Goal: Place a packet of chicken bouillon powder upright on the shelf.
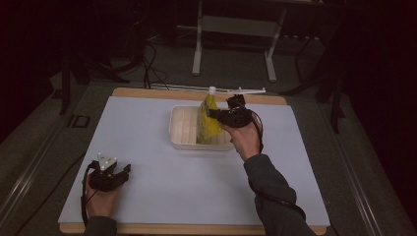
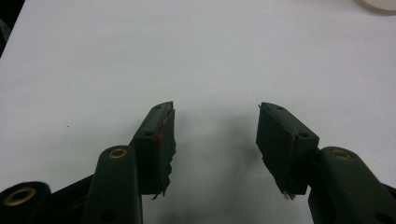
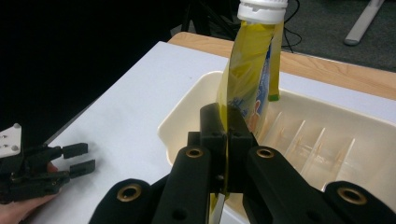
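Right gripper (image 3: 227, 140) is clamped tight on one yellow pouch (image 3: 247, 79) with a white cap, held upright over the cream tray (image 1: 183, 129) at frame center. Left gripper (image 2: 215, 135) sits lower left on the white mat (image 1: 147, 167), jaws wide, nothing between them. Two grippers, one pouch, one tray, nothing blocking the tray.

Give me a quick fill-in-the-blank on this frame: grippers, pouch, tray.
1. The right gripper is shut on a ____ pouch.
2. The pouch's cap is ____.
3. The pouch hangs over the cream ____.
4. The left gripper's jaws stand ____ over the white table.

Missing words: yellow; white; tray; open
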Tool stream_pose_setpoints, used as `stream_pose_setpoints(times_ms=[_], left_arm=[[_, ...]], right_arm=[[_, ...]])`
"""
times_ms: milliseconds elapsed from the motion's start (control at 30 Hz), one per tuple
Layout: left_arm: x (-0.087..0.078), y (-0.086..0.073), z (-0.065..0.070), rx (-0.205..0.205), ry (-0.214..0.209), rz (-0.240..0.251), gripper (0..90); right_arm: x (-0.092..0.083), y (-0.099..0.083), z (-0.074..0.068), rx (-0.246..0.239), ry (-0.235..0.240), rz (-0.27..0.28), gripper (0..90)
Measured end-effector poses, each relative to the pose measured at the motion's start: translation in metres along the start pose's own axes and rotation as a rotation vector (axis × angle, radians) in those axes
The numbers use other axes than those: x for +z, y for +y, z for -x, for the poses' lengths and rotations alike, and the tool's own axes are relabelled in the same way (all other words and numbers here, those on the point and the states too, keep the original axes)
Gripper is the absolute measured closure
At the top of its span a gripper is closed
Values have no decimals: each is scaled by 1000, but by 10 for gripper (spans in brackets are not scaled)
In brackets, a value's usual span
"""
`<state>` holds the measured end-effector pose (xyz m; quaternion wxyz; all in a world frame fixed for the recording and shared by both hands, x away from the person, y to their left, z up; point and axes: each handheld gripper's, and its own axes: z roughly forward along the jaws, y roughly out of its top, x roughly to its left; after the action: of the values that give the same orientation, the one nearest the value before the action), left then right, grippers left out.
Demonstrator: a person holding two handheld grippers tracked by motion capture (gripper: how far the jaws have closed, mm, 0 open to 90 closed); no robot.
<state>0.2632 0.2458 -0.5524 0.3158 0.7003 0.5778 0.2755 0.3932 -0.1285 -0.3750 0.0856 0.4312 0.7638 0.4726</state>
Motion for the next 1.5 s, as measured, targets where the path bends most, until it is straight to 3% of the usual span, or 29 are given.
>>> stream_pose_setpoints(times_ms=[533,1000,1500], left_arm=[[0,0,0,-1,0,4,468],[0,0,0,0,-1,1,467],[0,0,0,-3,-2,0,468]], right_arm=[[11,11,-1,48,-49,-20,895],[31,19,3,110,-103,-34,894],[57,21,-1,109,-140,-80,893]])
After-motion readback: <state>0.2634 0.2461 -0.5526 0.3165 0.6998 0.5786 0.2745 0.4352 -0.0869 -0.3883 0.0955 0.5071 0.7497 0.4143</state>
